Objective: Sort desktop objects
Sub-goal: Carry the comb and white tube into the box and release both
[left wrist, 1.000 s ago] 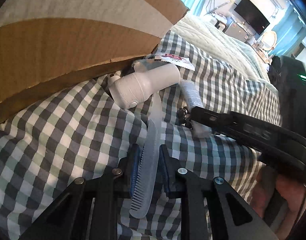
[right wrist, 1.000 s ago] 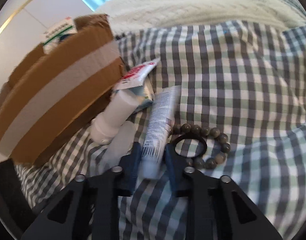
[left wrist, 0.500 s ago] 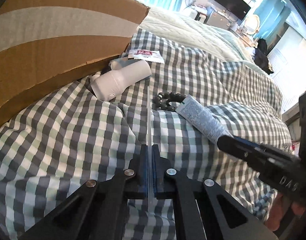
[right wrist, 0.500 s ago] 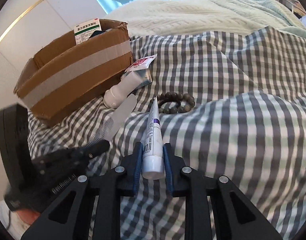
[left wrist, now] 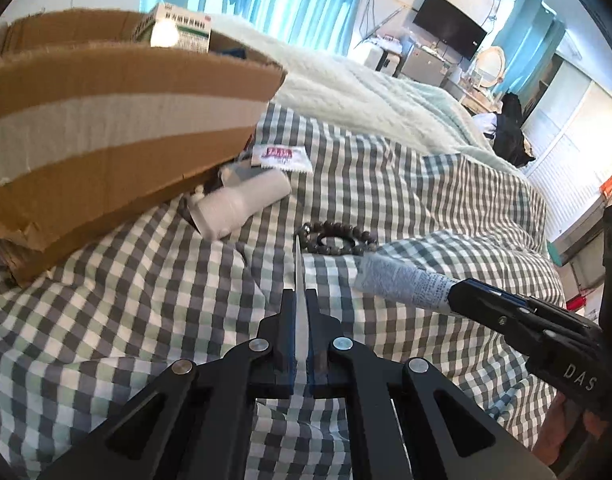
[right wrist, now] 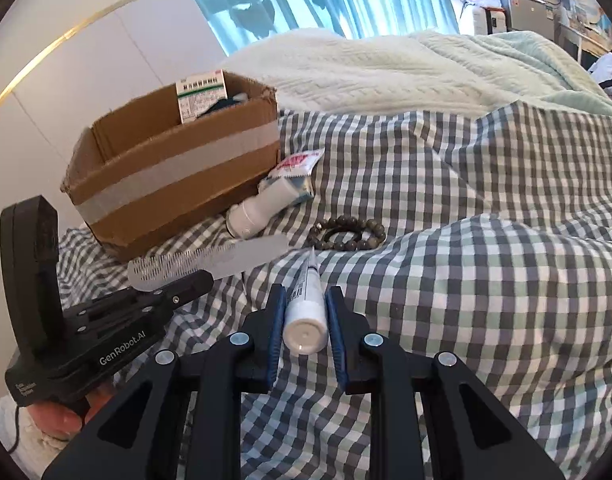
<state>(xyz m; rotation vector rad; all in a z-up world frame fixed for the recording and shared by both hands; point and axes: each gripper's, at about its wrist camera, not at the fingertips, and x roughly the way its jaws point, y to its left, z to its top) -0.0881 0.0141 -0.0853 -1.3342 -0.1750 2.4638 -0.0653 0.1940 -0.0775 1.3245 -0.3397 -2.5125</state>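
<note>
Both tongs are loaded and lifted off the bed, so the step in hand looks like the carry to the cardboard box (right wrist: 174, 176). The left tongs (left wrist: 301, 320) are clenched on a translucent comb (right wrist: 210, 262), which sticks straight ahead of them, edge-on in their own view and broadside in the right wrist view. The right tongs (right wrist: 306, 320) are clamped on a white tube (right wrist: 306, 312), cap end toward the camera, crimped end pointing forward.

The box sits ahead and to the left of both tongs, open at the top, with a medicine carton (right wrist: 202, 94) standing inside it. The next move probably calls for raising each tool over the near wall of the box and letting go above the opening; the comb is long, so it likely needs tipping down to go in cleanly.

Still on the checked bedspread (right wrist: 465, 280), ahead of the tongs: a white bottle (left wrist: 242, 206) lying against the box's near corner, a red-printed sachet (left wrist: 284, 157) just beyond it, and a bead bracelet (left wrist: 337, 236) near the comb's tip.
</note>
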